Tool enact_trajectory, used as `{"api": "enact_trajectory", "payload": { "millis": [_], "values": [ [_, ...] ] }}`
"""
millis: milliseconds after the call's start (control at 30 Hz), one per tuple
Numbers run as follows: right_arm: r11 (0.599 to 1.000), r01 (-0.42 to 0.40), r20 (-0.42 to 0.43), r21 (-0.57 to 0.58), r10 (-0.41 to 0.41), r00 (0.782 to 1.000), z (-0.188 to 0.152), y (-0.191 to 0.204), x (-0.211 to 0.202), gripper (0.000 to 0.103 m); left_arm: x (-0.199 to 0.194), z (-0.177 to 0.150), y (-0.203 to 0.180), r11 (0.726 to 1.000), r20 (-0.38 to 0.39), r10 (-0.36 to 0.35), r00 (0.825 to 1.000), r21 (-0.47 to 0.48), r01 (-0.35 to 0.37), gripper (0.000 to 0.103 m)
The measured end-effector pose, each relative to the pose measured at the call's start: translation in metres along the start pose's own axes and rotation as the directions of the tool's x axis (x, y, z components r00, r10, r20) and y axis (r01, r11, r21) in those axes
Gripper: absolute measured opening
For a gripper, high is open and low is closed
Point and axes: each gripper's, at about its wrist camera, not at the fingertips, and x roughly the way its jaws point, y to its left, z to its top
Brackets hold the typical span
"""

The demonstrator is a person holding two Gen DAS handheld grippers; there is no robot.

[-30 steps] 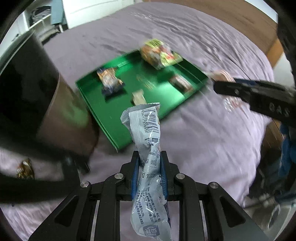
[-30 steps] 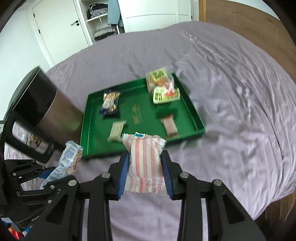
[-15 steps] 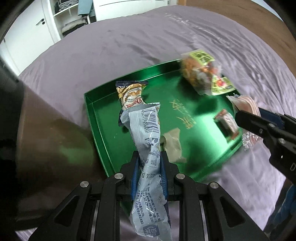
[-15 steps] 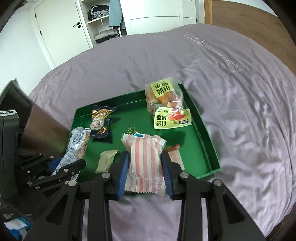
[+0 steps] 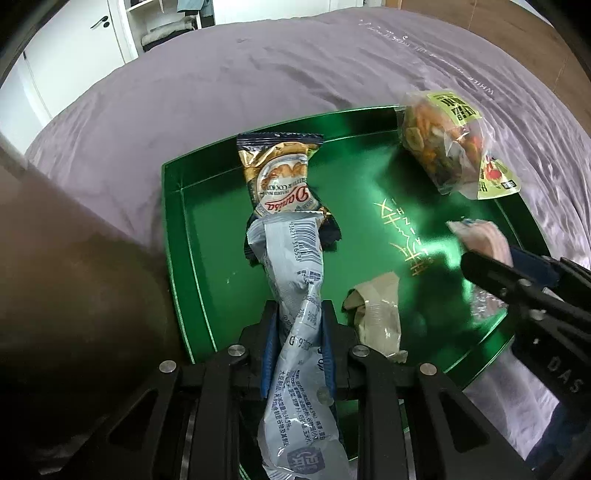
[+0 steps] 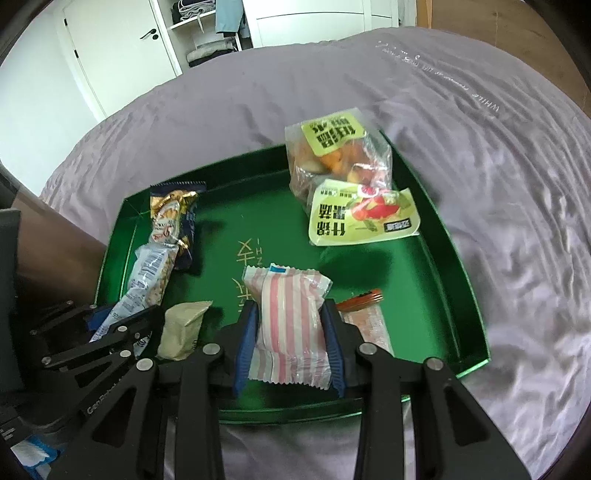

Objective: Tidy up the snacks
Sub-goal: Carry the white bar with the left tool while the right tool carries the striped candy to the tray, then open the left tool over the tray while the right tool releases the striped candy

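Observation:
A green tray (image 5: pixel 207 288) (image 6: pixel 439 236) lies on the purple bed. My left gripper (image 5: pixel 297 332) is shut on a long grey snack packet (image 5: pixel 295 280), held over the tray's near left part; the packet also shows in the right wrist view (image 6: pixel 147 273). My right gripper (image 6: pixel 290 332) is shut on a pink-striped snack packet (image 6: pixel 288 314), held over the tray's near middle. In the tray lie a dark blue and gold cookie packet (image 5: pixel 280 177) (image 6: pixel 173 218), a clear bag of mixed snacks with yellow labels (image 5: pixel 447 144) (image 6: pixel 343 173), a beige wrapper (image 5: pixel 376 314) (image 6: pixel 183 328) and a small red packet (image 6: pixel 365 317).
A dark brown object (image 5: pixel 74 280) stands just left of the tray. The purple bedspread (image 6: pixel 480 129) spreads on all sides. White wardrobe doors (image 6: pixel 118 48) and shelves stand behind the bed. A wooden surface (image 5: pixel 480 29) shows at far right.
Both grippers have moved forward over the tray with their packets; the tray looks larger and closer. The right gripper now hangs over the tray's near middle.

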Motion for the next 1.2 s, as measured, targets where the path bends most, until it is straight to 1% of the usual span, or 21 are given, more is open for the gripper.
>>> {"api": "enact_trajectory", "payload": {
  "millis": [333, 500, 767, 1200],
  "values": [
    [1.0, 0.017, -0.024, -0.004, -0.017, 1.0, -0.009, -0.005, 0.014, 0.0, 0.002, -0.003, 0.001, 1.0, 0.014, -0.01, 1.0, -0.016, 0.01, 0.019],
    [0.999, 0.038, -0.019, -0.017, -0.039, 0.999, -0.01, -0.01, 0.014, 0.0, 0.002, -0.005, 0.002, 0.999, 0.02, -0.005, 1.0, -0.031, 0.006, 0.019],
    [0.999, 0.049, -0.011, -0.021, -0.049, 0.999, -0.01, -0.014, 0.013, 0.0, 0.002, -0.005, -0.001, 0.999, 0.028, -0.002, 1.0, -0.036, 0.003, 0.021],
    [0.998, 0.061, -0.009, -0.03, -0.061, 0.998, -0.011, -0.016, 0.012, 0.0, 0.005, 0.002, -0.013, 1.0, 0.035, -0.001, 0.999, -0.022, 0.002, 0.039]
  ]
}}
